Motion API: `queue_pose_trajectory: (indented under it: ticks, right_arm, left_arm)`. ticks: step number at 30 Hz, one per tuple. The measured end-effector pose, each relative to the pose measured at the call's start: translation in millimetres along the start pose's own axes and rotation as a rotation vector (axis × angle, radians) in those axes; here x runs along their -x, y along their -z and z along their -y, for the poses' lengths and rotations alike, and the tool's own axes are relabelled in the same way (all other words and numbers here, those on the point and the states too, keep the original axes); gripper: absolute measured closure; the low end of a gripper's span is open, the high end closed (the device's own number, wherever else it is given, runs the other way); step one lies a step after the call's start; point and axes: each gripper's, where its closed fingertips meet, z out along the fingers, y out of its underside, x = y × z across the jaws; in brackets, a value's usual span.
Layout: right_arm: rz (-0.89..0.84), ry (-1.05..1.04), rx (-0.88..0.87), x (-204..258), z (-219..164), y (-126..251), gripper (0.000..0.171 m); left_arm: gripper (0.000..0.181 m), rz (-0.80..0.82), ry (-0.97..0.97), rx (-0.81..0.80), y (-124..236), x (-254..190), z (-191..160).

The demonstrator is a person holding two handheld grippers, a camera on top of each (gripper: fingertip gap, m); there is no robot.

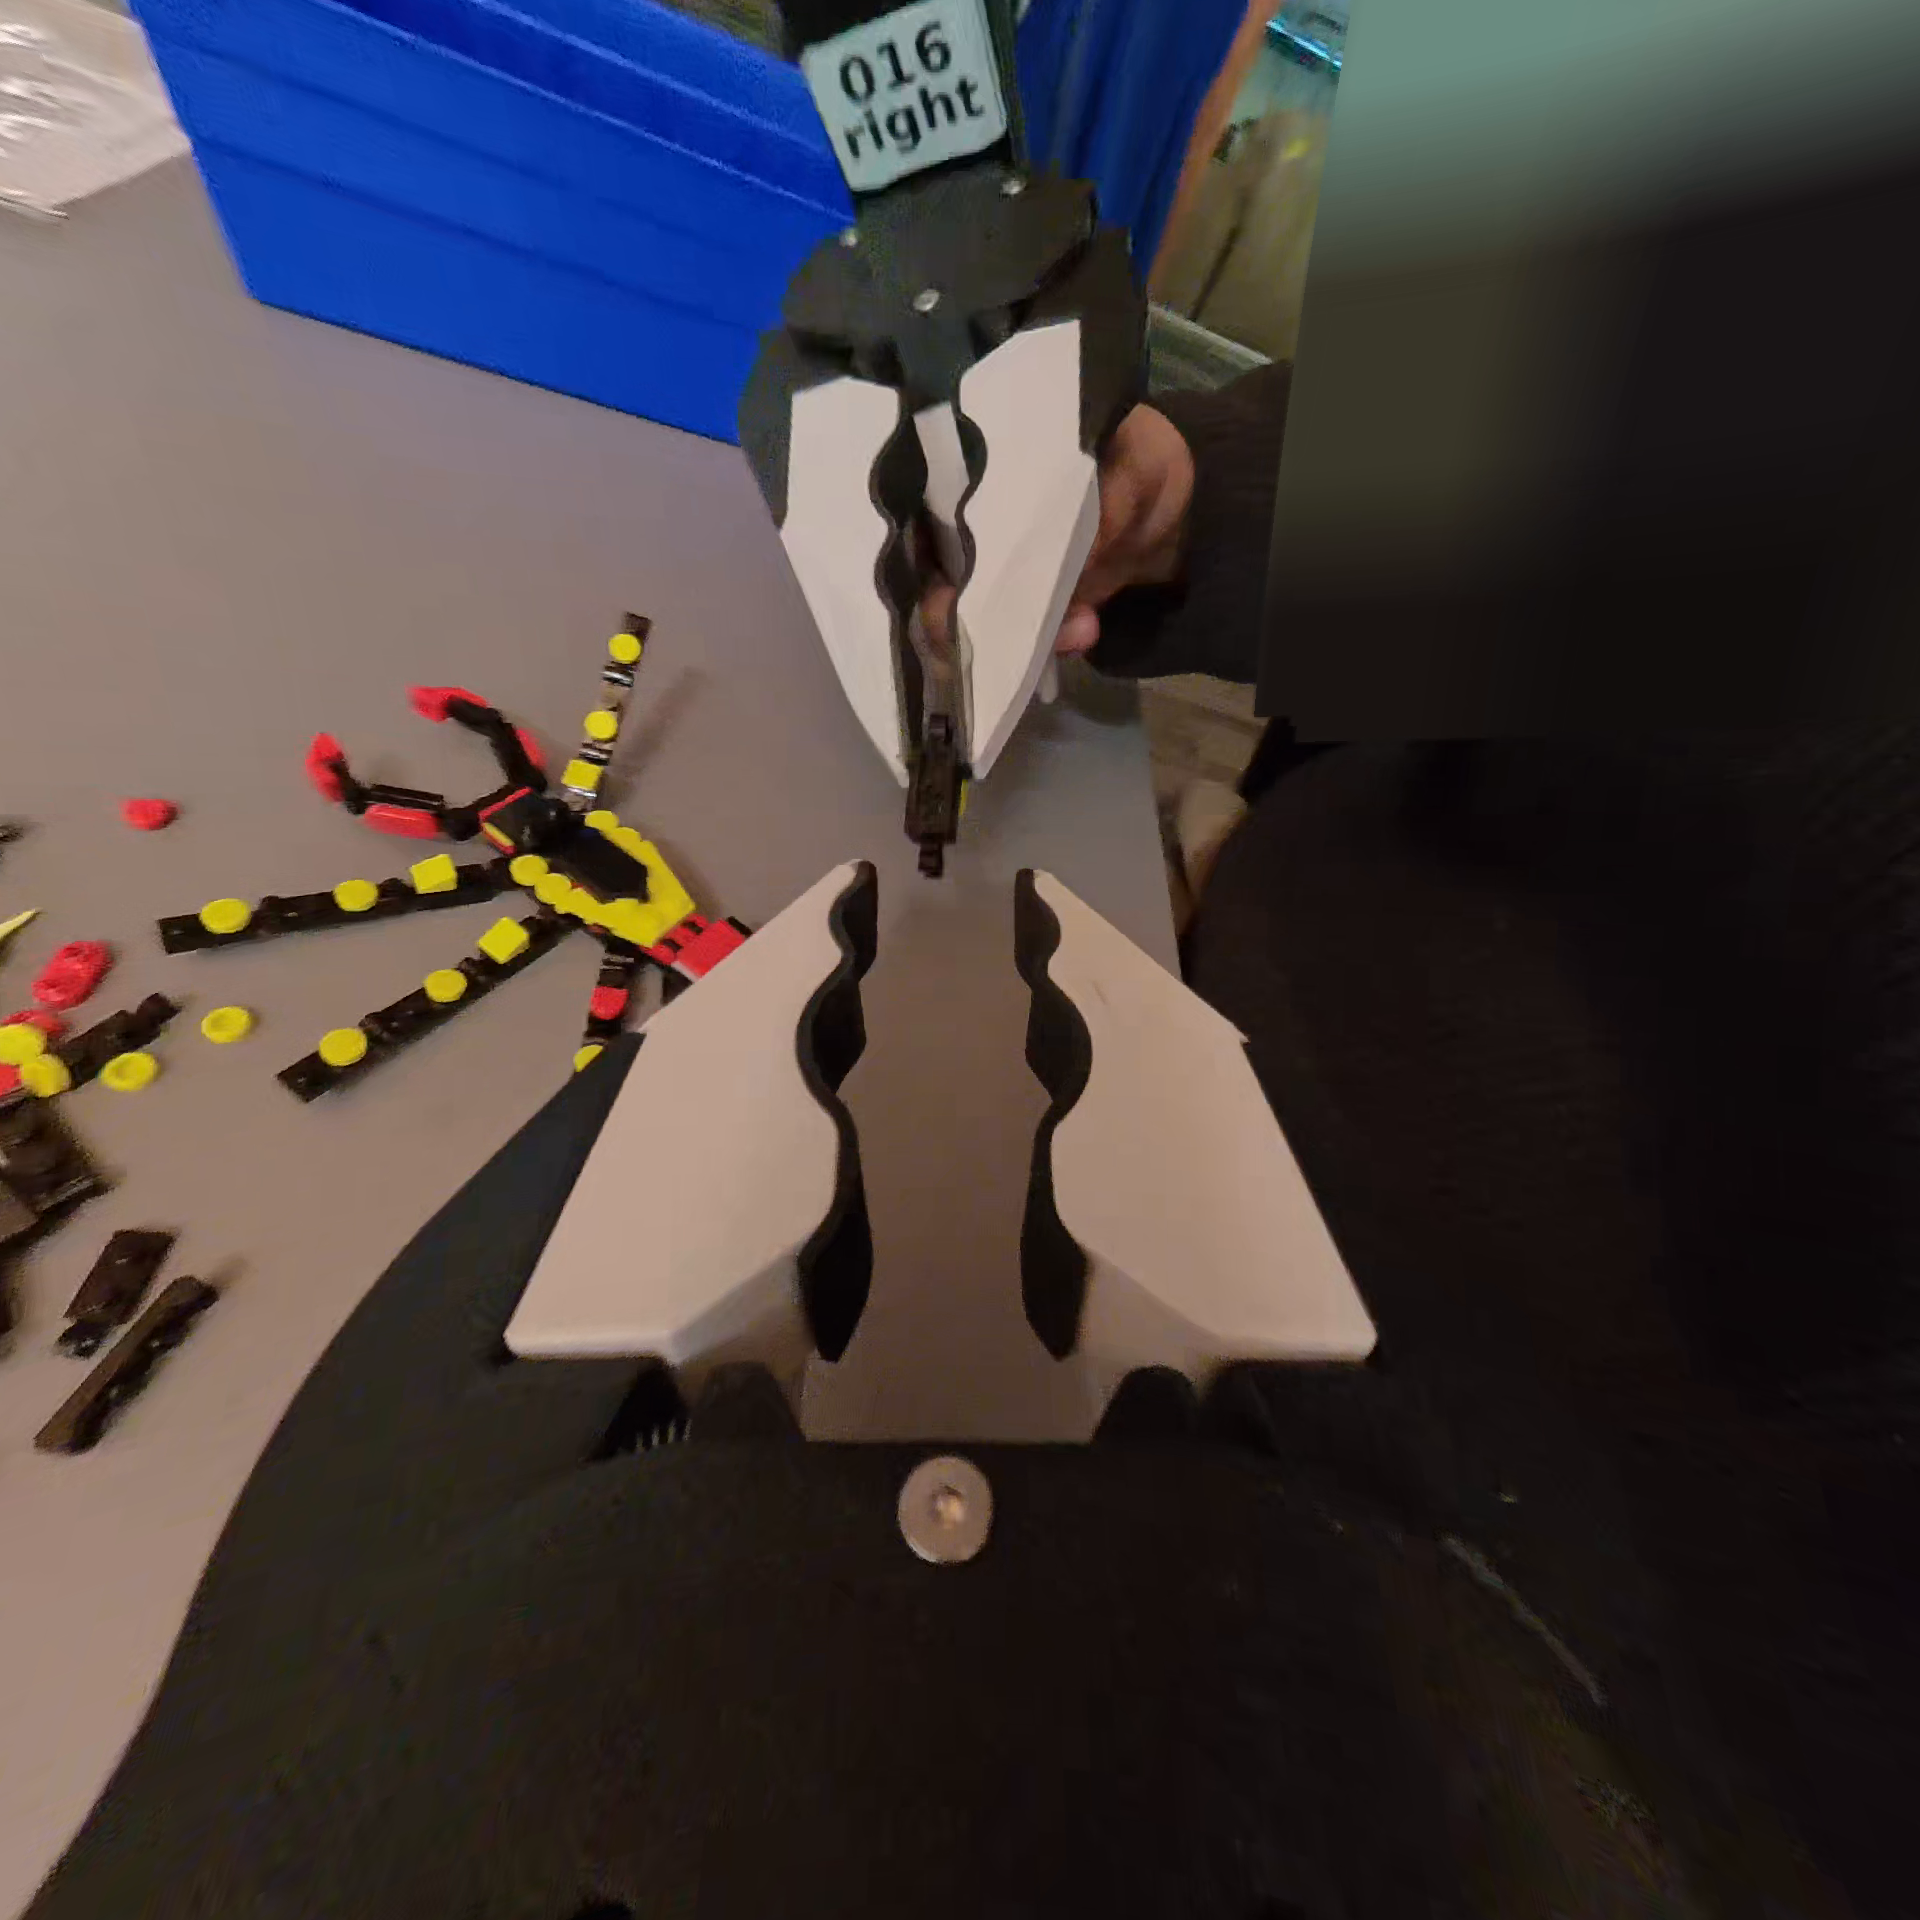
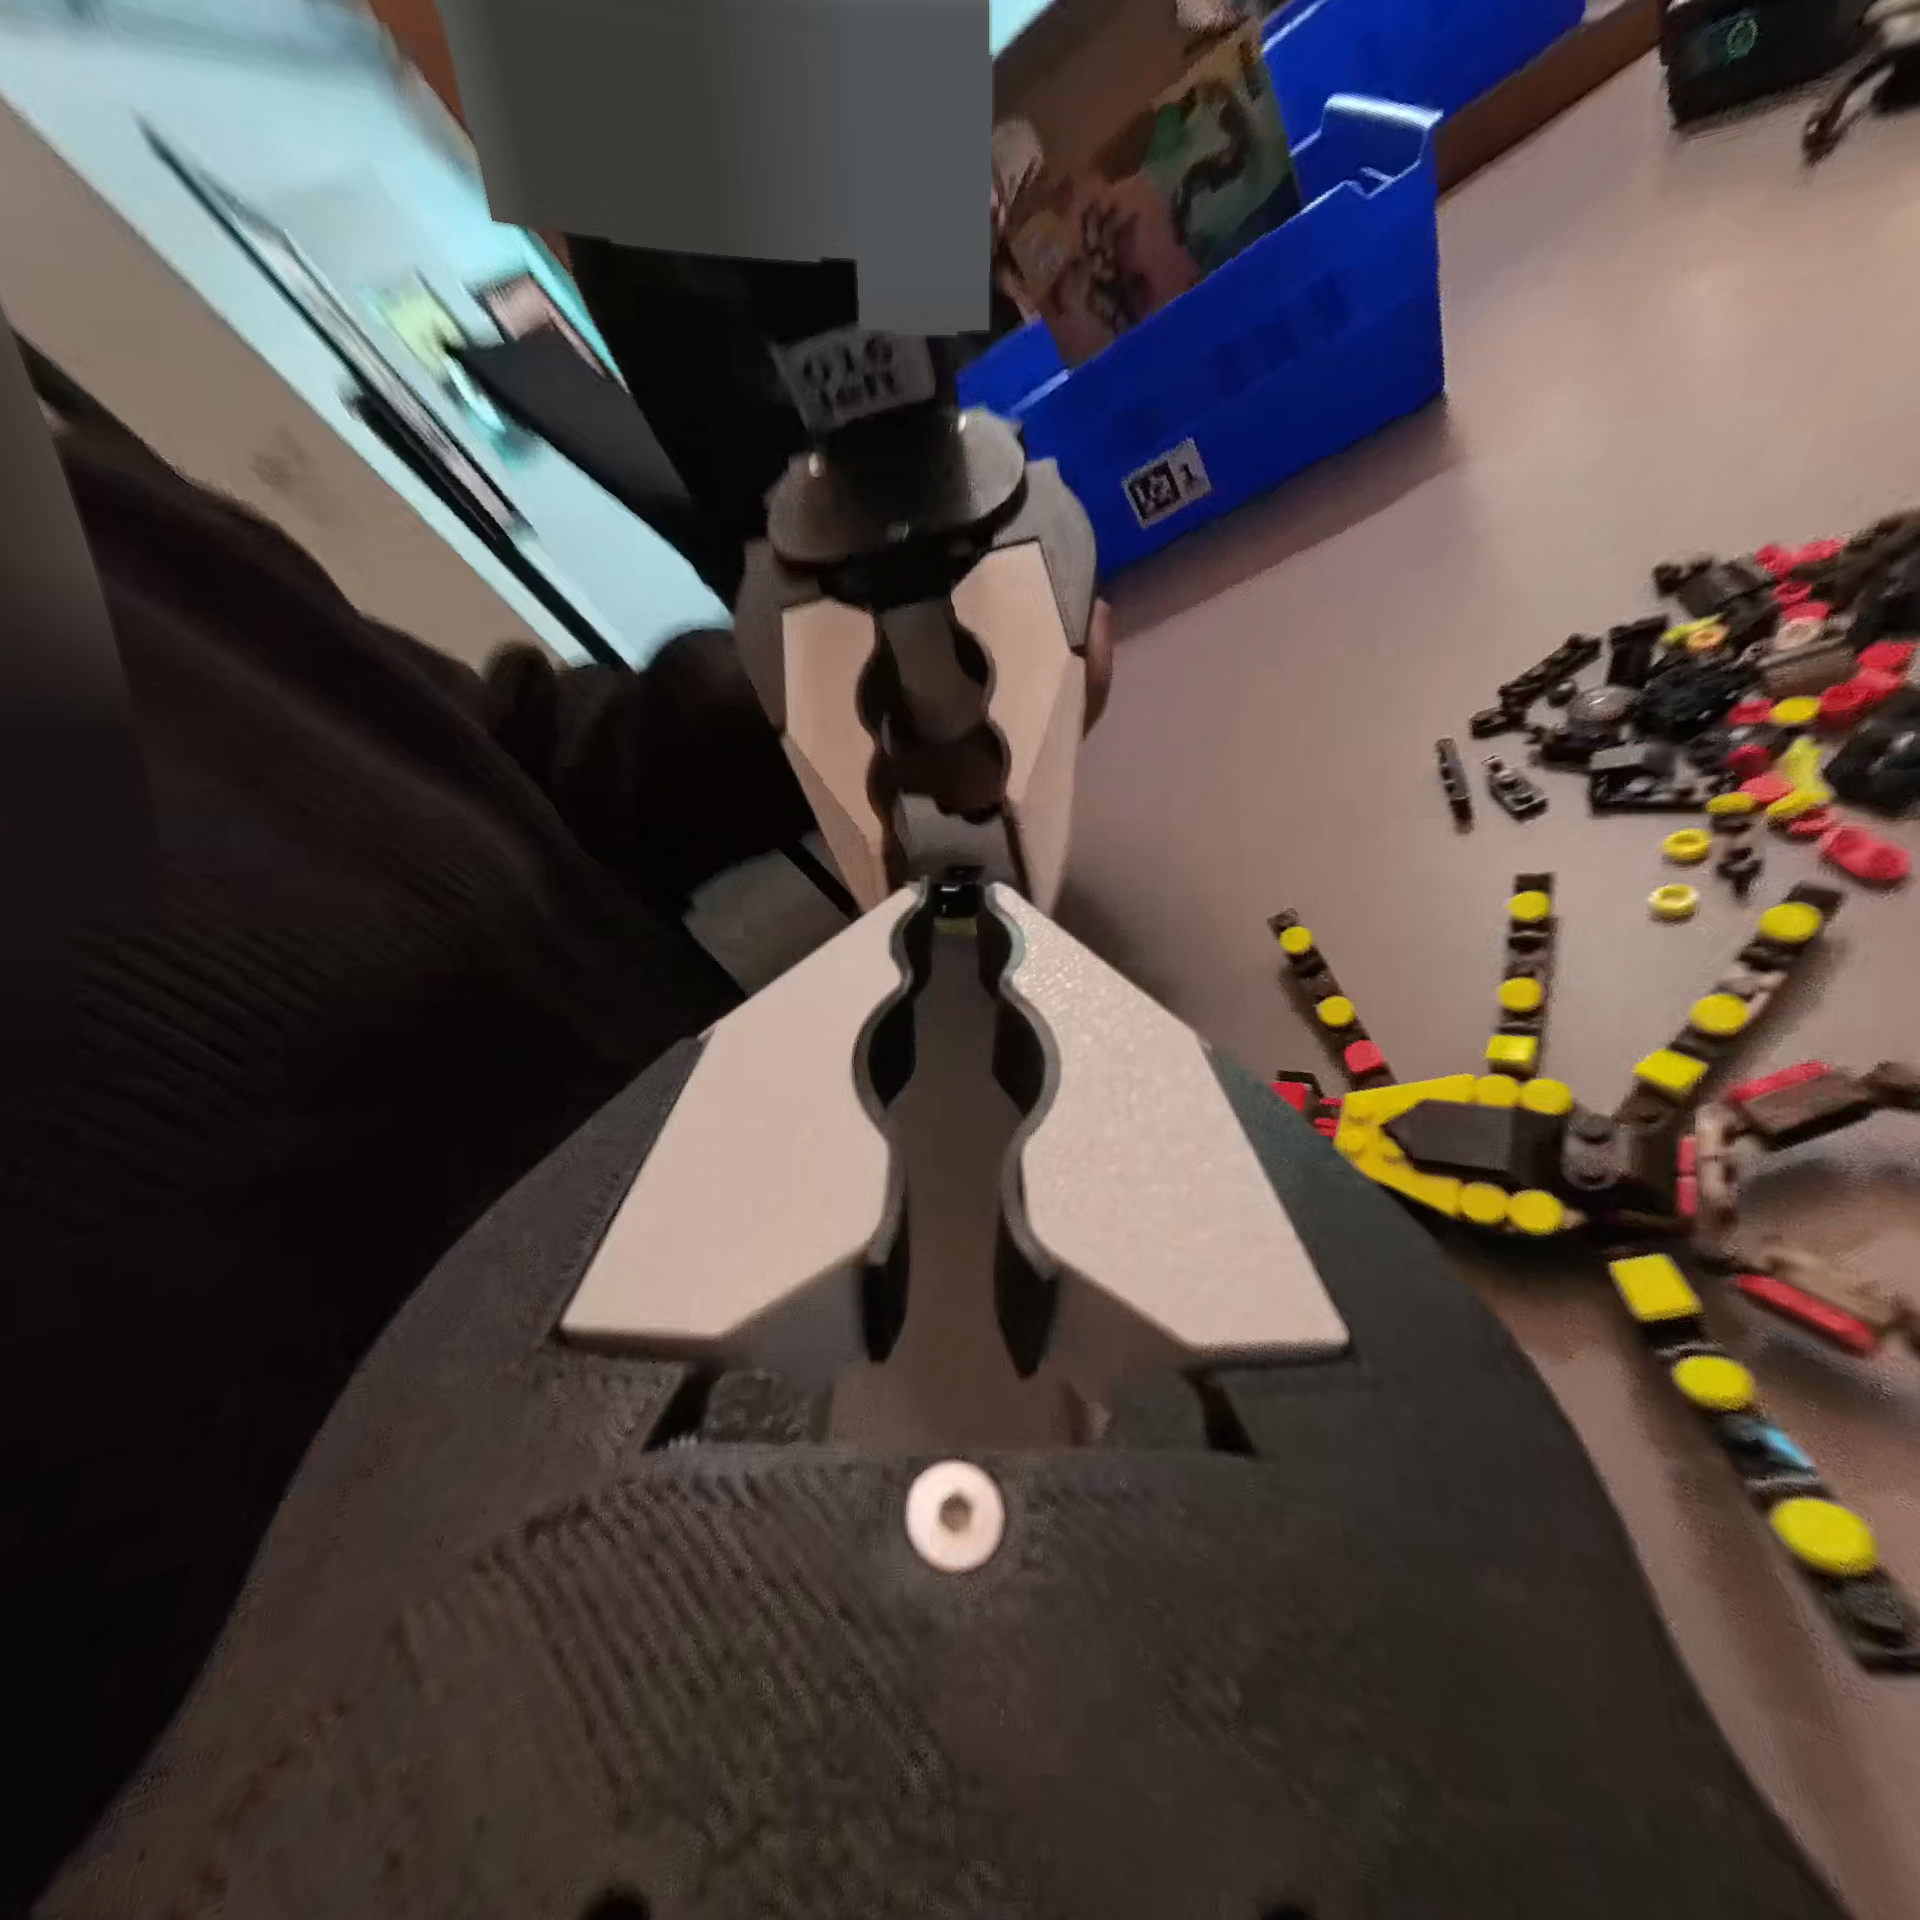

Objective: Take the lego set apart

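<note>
A black, yellow and red lego spider model [image 1: 582,862] lies flat on the grey table [image 1: 364,540], left of both grippers; it also shows in the right wrist view [image 2: 1475,1143]. My right gripper [image 1: 935,774] [image 2: 956,904] is shut on a small black lego piece [image 1: 932,805] [image 2: 956,902] with a bit of yellow, held in the air near the table's edge. My left gripper [image 1: 943,878] [image 2: 951,847] is open and empty, facing the right one tip to tip, just short of the piece.
A blue bin [image 1: 499,208] [image 2: 1247,384] stands at the back of the table. Loose black, yellow and red pieces [image 1: 73,1049] [image 2: 1766,707] lie scattered beyond the model. A person's dark sleeve and hand [image 1: 1143,520] are behind the right gripper. Only a small space, under 4 cm, lies between the two pairs of fingers.
</note>
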Motion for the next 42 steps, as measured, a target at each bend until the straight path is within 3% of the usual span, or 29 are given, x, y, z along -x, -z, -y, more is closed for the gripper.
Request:
queue_pose_trajectory:
  ticks: [5, 8, 14, 17, 20, 23, 28, 42]
  right_arm:
    - [-0.024, 0.247, 0.161, 12.7, -18.8, -6.3, 0.164]
    - [-0.013, 0.266, 0.196, 14.6, -25.1, -7.9, 0.164]
    - [-0.022, 0.306, 0.291, 13.6, -40.5, -10.1, 0.164]
    - [-0.033, 0.326, 0.33, 13.3, -46.8, -13.2, 0.164]
    - [-0.088, 0.376, 0.311, 6.4, -43.2, -13.6, 0.162]
    - [-0.151, 0.406, 0.262, -3.0, -32.5, -9.0, 0.145]
    - [-0.16, 0.41, 0.252, -5.4, -31.2, -6.1, 0.147]
    - [-0.117, 0.409, 0.283, 5.8, -37.6, -11.9, 0.163]
  left_arm:
    - [0.165, -0.032, -0.021, 0.079, -4.6, -8.3, -11.2]
    - [0.173, -0.087, -0.014, 0.116, -8.5, -16.8, -17.8]
    - [0.168, -0.097, -0.016, 0.174, -13.8, -20.6, -26.7]
    - [0.174, -0.084, -0.025, 0.208, -16.1, -19.1, -32.6]
    - [0.175, -0.04, -0.041, 0.204, -14.2, -12.6, -30.8]
    - [0.175, -0.044, -0.003, 0.131, -8.9, -9.5, -18.9]
    - [0.175, -0.067, 0.082, 0.04, -0.2, -4.4, -7.0]
    - [0.176, -0.024, -0.009, 0.136, -12.4, -9.8, -19.5]
